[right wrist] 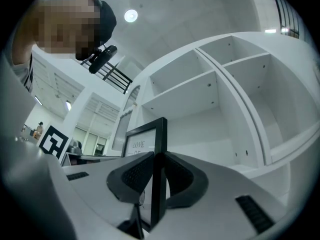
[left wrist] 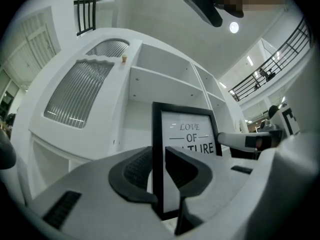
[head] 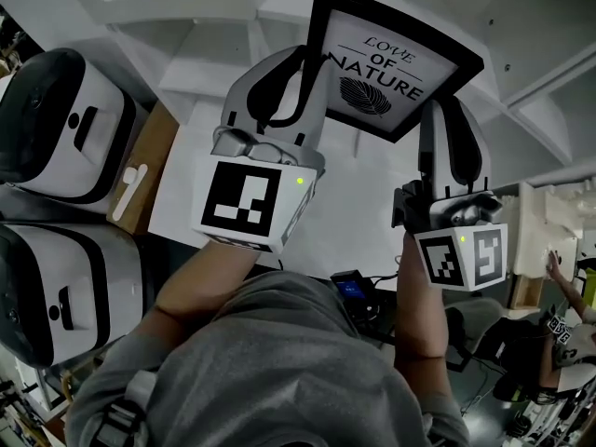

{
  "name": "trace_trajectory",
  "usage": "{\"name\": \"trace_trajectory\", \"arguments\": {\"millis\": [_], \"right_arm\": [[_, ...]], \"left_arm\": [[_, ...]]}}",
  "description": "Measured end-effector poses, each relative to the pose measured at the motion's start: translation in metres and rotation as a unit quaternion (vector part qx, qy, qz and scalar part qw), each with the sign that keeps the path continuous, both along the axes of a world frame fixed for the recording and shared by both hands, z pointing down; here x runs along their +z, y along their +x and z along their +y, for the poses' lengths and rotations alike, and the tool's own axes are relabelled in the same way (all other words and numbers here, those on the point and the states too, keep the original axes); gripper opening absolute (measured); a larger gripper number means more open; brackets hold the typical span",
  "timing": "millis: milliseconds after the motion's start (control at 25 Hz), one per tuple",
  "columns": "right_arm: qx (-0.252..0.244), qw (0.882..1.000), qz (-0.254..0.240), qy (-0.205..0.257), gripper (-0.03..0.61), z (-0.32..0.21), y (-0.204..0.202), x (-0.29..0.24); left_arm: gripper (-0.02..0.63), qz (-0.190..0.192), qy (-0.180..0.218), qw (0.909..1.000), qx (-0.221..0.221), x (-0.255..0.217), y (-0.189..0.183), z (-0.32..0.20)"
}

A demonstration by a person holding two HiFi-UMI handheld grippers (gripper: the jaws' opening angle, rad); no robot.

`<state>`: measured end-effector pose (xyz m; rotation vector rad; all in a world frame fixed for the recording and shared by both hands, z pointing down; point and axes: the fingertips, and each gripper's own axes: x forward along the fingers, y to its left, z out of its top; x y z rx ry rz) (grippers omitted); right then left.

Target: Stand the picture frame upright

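Note:
The black picture frame (head: 386, 63), printed "LOVE OF NATURE" with a leaf, is held off the white table (head: 354, 203) in front of the white shelving. Its top tilts away from me in the head view. My left gripper (head: 294, 71) is shut on the frame's left edge and my right gripper (head: 449, 110) on its right edge. In the left gripper view the frame (left wrist: 187, 134) stands upright, its left bar pinched between the dark pads of my left gripper (left wrist: 159, 170). The right gripper view shows the frame (right wrist: 159, 144) edge-on, clamped by my right gripper (right wrist: 156, 176).
A white shelf unit with open cubbies (right wrist: 215, 99) stands straight ahead. Two white appliances (head: 56, 119) (head: 56, 287) and a cardboard box (head: 149, 166) sit at the left. A person (head: 563, 329) is at the far right. Cables and a small device (head: 352, 287) lie near my body.

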<state>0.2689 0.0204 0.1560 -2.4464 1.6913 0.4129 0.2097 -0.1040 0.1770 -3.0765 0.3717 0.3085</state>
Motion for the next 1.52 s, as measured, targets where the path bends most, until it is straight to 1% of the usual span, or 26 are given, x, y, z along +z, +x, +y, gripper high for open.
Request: {"name": "trace_trajectory", "arguments": {"millis": [200,320,600,800,1120,1200,1360,1520], "right_arm": [[0.005,1.000,0.025,0.018,0.083,0.006,0.003,-0.045],[0.000,0.999,0.042,0.025,0.083,0.005,0.004,-0.065],[0.006,0.998,0.040,0.038,0.083,0.008,0.009,-0.060],[-0.002,0.997,0.062,0.050,0.083,0.008,0.005,-0.064],[0.013,0.995,0.074,0.058,0.081,0.004,0.016,-0.080],[0.012,0.995,0.077,0.061,0.081,-0.003,0.025,-0.091],[0.000,0.996,0.076,0.055,0.081,-0.026,0.058,-0.127],[0.007,0.996,0.063,0.056,0.081,-0.035,0.083,-0.138]], "left_arm": [[0.075,0.022,0.007,0.9997,0.008,-0.043,0.009,0.005],[0.075,0.032,0.010,0.9993,0.014,-0.059,0.014,0.006],[0.075,0.057,0.018,0.9981,0.018,-0.059,0.012,0.006],[0.075,0.073,0.028,0.9967,0.022,-0.057,0.012,0.008],[0.075,0.094,0.052,0.9939,0.028,-0.087,0.023,-0.002],[0.075,0.095,0.056,0.9936,0.026,-0.098,0.033,-0.008],[0.075,0.090,0.057,0.9942,0.015,-0.133,0.065,-0.028],[0.075,0.092,0.058,0.9940,0.014,-0.146,0.083,-0.037]]}}
